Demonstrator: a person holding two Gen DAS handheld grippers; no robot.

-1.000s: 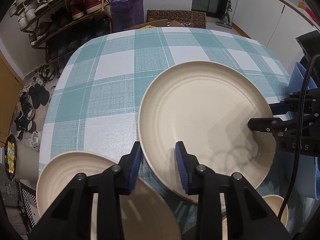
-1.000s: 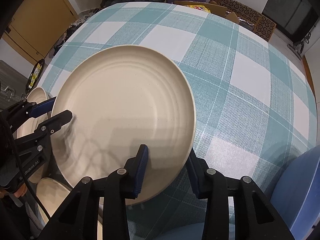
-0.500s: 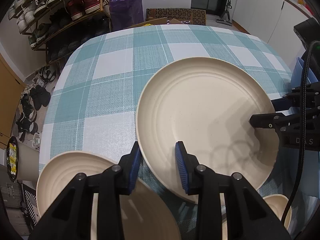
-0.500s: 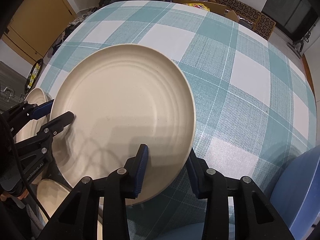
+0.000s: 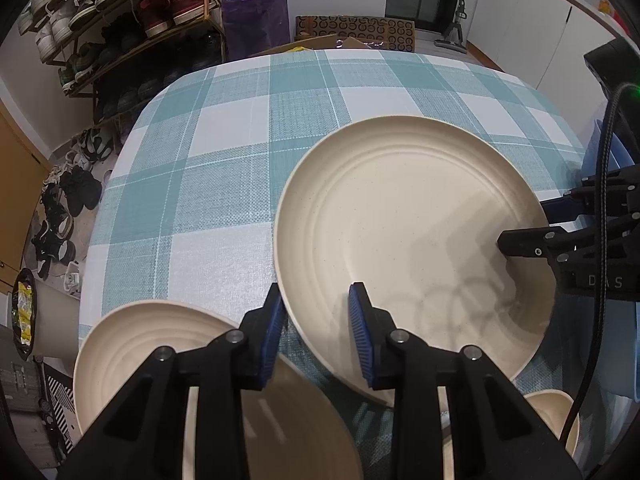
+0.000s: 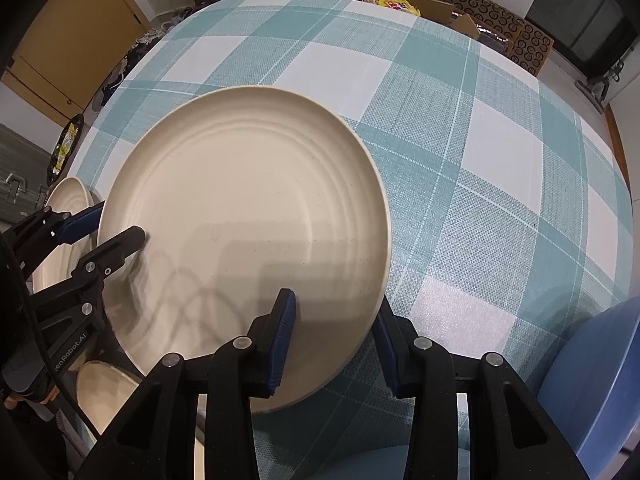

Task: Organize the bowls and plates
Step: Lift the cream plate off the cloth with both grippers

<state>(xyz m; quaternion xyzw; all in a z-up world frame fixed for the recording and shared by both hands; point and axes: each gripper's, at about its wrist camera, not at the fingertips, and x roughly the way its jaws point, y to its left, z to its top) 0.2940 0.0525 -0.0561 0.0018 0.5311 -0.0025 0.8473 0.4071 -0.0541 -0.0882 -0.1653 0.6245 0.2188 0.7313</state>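
Observation:
A large cream plate (image 5: pixel 404 232) (image 6: pixel 248 220) is above the teal checked table, its rim between the jaws of both grippers. My left gripper (image 5: pixel 318 332) straddles its left rim, jaws wide apart and not pressing. My right gripper (image 6: pixel 332 336) straddles the opposite rim, also open. Each gripper shows in the other's view: the right one in the left wrist view (image 5: pixel 532 228), the left one in the right wrist view (image 6: pixel 108 228). A second cream plate (image 5: pixel 132 340) lies under my left gripper. A cream bowl (image 5: pixel 556 412) sits near the table's front edge.
The checked tablecloth (image 5: pixel 224 184) covers the table. A blue chair (image 6: pixel 592 384) stands at the right. A shoe rack (image 5: pixel 120 12), a purple bag (image 5: pixel 256 12) and a cardboard box (image 5: pixel 356 32) stand beyond the far edge. Another cream dish (image 6: pixel 100 392) lies low left.
The large plate has shifted slightly toward the table's far side, with both grippers keeping their places at its rim. Jaw openings look unchanged.

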